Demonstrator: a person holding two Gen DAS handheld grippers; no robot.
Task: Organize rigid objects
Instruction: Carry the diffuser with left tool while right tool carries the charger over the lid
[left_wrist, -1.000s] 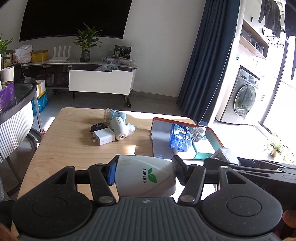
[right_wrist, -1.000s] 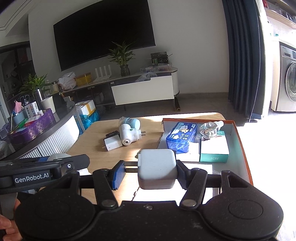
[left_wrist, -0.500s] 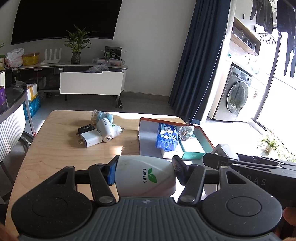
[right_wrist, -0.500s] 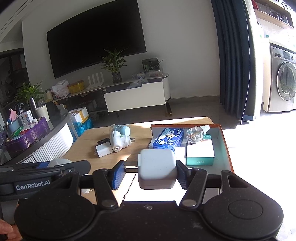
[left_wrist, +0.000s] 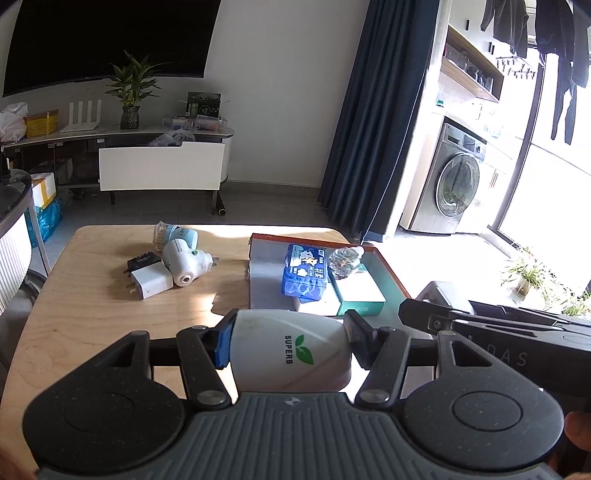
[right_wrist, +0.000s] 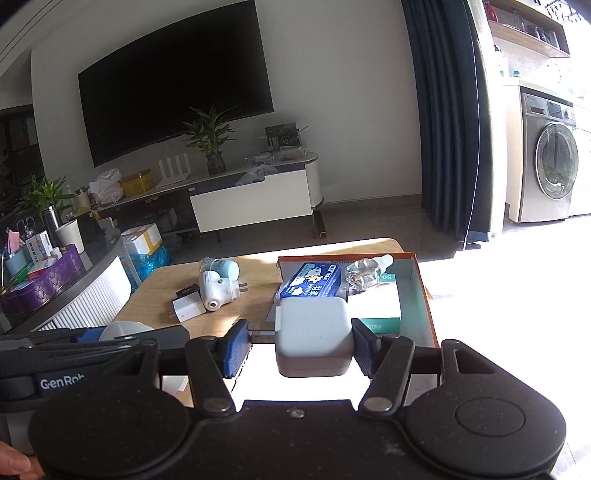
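In the left wrist view, the left claw (left_wrist: 290, 345) was closed on a white container (left_wrist: 290, 354) printed with a green leaf and the word SUPERB, one pad pressed to each side of it. The container hung over the near part of the wooden worktop (left_wrist: 92, 302). Farther back on the worktop lay a white plug-in device (left_wrist: 184, 263), a white charger (left_wrist: 150, 283) and a black adapter (left_wrist: 142, 261), close together, with a pale blue item (left_wrist: 176, 233) just behind them. To their right sat an orange-rimmed box (left_wrist: 391, 273) holding a blue pack (left_wrist: 304, 271), a small clear bottle (left_wrist: 345, 260) and a teal and white carton (left_wrist: 356, 295). The right claw's dark body (left_wrist: 498, 325) reached in from the right edge. Behind the worktop stood a low white cabinet (left_wrist: 162, 166), a potted plant (left_wrist: 131, 92), a dark blue curtain (left_wrist: 373, 129) and a washing machine (left_wrist: 454, 184).

In the right wrist view, the right claw (right_wrist: 299, 347) gripped a grey-white square adapter (right_wrist: 314, 338): the right pad pressed its side, while on the left the pad met metal prongs sticking out of it. It was held over the near end of the box (right_wrist: 424, 295), in front of the blue pack (right_wrist: 312, 281) and the carton (right_wrist: 376, 310). The left claw (right_wrist: 92, 343) showed at the lower left with the white container (right_wrist: 122, 328) in it. A large dark television (right_wrist: 173, 81) hung on the wall.
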